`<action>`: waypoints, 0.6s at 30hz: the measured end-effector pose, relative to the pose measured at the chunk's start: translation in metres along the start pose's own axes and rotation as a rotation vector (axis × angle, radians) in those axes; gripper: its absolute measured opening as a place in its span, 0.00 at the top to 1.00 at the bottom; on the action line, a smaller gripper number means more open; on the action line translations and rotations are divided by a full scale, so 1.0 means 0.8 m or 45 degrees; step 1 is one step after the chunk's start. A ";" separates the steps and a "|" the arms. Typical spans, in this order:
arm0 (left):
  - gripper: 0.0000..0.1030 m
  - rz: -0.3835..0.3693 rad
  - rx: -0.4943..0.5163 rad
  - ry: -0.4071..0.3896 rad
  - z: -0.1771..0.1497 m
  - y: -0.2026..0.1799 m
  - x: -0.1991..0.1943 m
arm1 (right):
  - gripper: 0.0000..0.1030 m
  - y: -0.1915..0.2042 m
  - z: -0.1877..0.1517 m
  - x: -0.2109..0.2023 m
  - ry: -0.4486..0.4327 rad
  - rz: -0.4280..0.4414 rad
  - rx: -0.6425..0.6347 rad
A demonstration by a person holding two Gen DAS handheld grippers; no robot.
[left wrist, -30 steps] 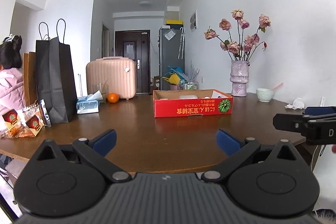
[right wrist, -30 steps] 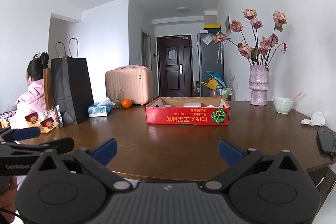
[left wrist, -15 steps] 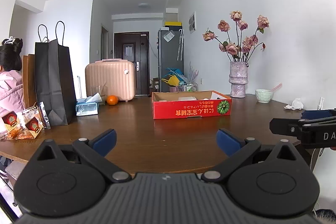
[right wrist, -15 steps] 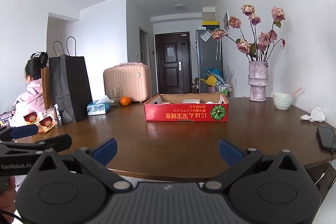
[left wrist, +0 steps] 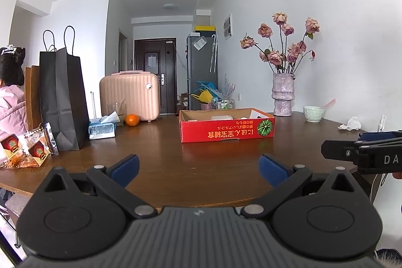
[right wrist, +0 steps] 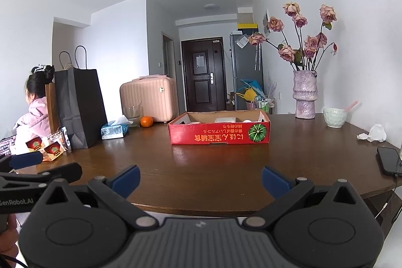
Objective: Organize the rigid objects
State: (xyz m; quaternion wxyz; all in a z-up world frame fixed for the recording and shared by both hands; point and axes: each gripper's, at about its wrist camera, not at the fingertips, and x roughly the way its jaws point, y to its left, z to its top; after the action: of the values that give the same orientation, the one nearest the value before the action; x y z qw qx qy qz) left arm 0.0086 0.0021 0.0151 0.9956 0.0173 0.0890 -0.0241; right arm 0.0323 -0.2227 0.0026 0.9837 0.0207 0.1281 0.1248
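Observation:
A shallow red cardboard box (left wrist: 227, 132) (right wrist: 218, 136) stands on the brown wooden table (left wrist: 201, 162) (right wrist: 213, 167), with pale items inside that I cannot make out. My left gripper (left wrist: 198, 166) hovers open over the table's near edge, nothing between its blue pads. My right gripper (right wrist: 199, 178) is open too, also empty, at the near edge facing the box. Each gripper shows at the side of the other's view. An orange (left wrist: 132, 120) (right wrist: 146, 121) lies left of the box, beside a tissue pack (left wrist: 101, 128) (right wrist: 113, 129).
A black paper bag (left wrist: 62, 99) (right wrist: 80, 104), snack packets (left wrist: 35, 150) and a pink suitcase (left wrist: 130, 94) occupy the left. A vase of dried roses (left wrist: 282, 97) (right wrist: 305, 97), a green bowl (right wrist: 335, 117), crumpled tissue (right wrist: 374, 133) and a phone (right wrist: 389, 160) sit right. A person in pink (right wrist: 35, 112) sits at far left.
Both grippers have risen and tilted a little, so the table and box sit slightly lower in each view. Both stay open and empty.

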 end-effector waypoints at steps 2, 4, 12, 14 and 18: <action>0.00 -0.001 0.002 0.000 0.000 0.000 -0.001 | 0.00 -0.001 0.000 0.002 0.009 -0.001 0.004; 0.00 -0.002 0.002 -0.001 0.000 0.000 -0.001 | 0.00 -0.002 0.000 0.002 0.010 -0.005 0.007; 0.00 -0.004 0.008 -0.004 0.000 -0.001 -0.001 | 0.00 -0.003 0.000 0.003 0.012 -0.014 0.005; 0.00 -0.004 0.008 -0.005 0.001 -0.001 -0.001 | 0.00 -0.003 -0.001 0.003 0.010 -0.015 0.006; 0.00 0.001 0.012 -0.003 0.000 -0.002 -0.001 | 0.00 -0.003 0.000 0.003 0.010 -0.014 0.005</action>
State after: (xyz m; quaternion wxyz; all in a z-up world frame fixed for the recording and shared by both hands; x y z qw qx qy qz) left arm 0.0078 0.0005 0.0153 0.9956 0.0222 0.0879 -0.0241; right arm 0.0350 -0.2247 0.0015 0.9837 0.0215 0.1325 0.1192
